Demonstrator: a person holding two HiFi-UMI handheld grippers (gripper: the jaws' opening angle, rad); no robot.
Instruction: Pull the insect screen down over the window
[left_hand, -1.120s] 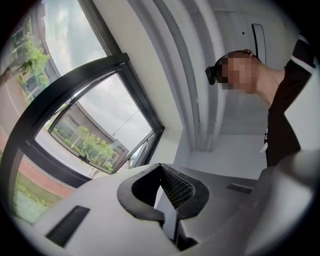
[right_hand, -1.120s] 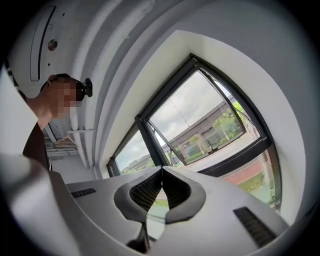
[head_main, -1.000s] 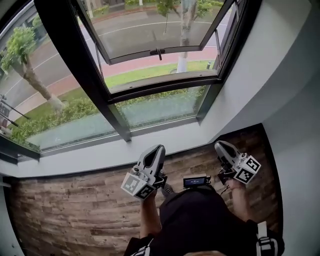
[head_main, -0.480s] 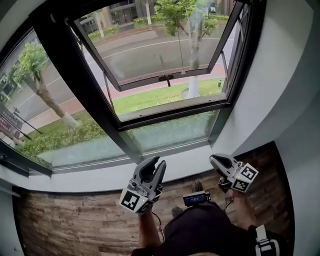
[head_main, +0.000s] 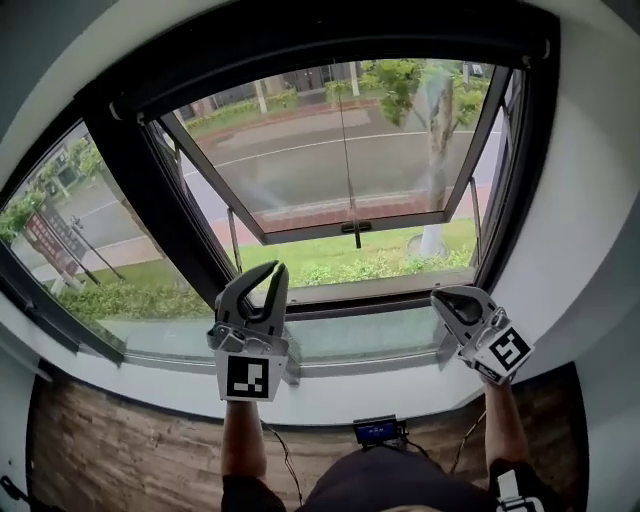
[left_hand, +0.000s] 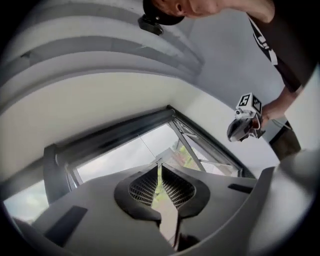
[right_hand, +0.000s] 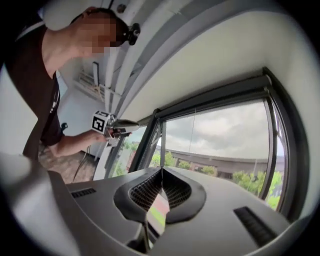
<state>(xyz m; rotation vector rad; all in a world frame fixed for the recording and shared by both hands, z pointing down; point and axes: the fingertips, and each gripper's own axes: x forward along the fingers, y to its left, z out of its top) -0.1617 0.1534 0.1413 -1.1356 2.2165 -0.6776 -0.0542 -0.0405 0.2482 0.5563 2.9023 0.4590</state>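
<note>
The window (head_main: 300, 170) has a dark frame and an outward-tilted sash, with no mesh over the opening. A dark roller housing (head_main: 330, 45) runs along its top, and a thin cord (head_main: 341, 140) hangs from it down the middle; the cord (right_hand: 192, 127) also shows in the right gripper view. My left gripper (head_main: 265, 278) is raised before the lower frame at the left. Its jaws (left_hand: 159, 165) have just been closing, stand shut and hold nothing. My right gripper (head_main: 447, 297) is level with it at the right, shut and empty (right_hand: 161, 170). Neither touches the cord.
The sash handle (head_main: 355, 230) sticks out at the middle of the sash's lower bar. A white sill (head_main: 330, 385) runs below the window, with wood-look floor (head_main: 120, 460) beneath. A white wall (head_main: 590, 250) closes in the right side. A small blue-lit device (head_main: 378, 431) hangs at the waist.
Both grippers rose from waist height to the window's lower frame, and the view tilted up to the roller housing. The left gripper rolled; its jaws were apart half a second ago and are now together.
</note>
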